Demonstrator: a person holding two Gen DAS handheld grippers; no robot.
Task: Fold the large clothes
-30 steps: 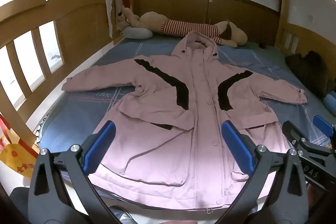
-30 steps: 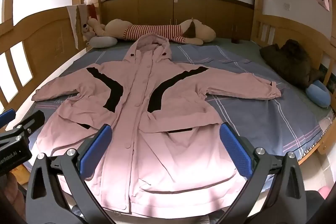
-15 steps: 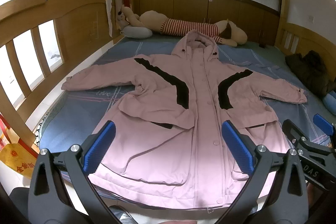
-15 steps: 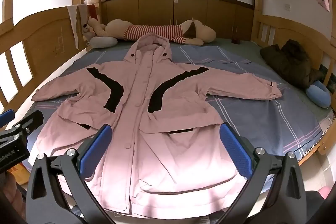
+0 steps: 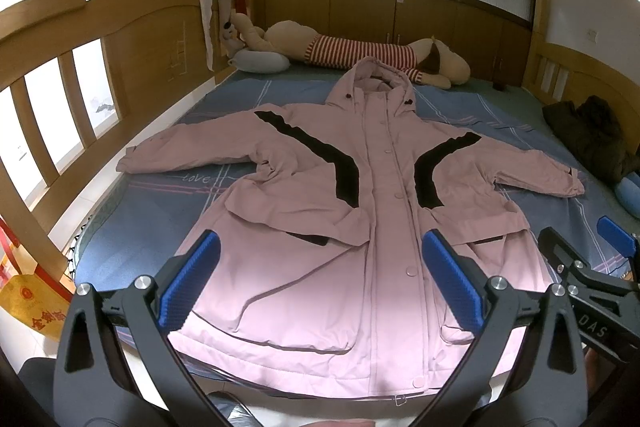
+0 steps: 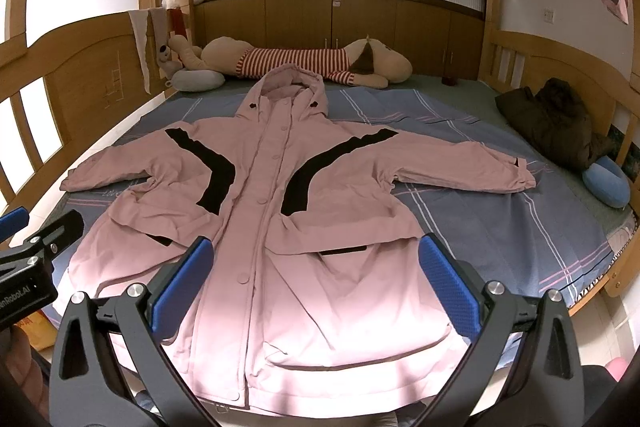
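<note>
A large pink hooded coat [image 5: 376,211] with black chest stripes lies flat and face up on the bed, sleeves spread to both sides, hem toward me; it also shows in the right wrist view [image 6: 264,211]. My left gripper [image 5: 320,279] is open and empty, held above the hem's left half. My right gripper [image 6: 316,279] is open and empty above the hem's right half. The right gripper's side shows at the edge of the left wrist view [image 5: 592,267], and the left gripper at the edge of the right wrist view [image 6: 28,259].
The coat lies on a blue striped sheet [image 5: 152,211]. A long plush toy in a striped shirt [image 5: 352,53] lies along the headboard. A dark jacket [image 6: 556,123] and a blue neck pillow [image 6: 608,183] sit at the right. Wooden rails [image 5: 48,131] border the bed.
</note>
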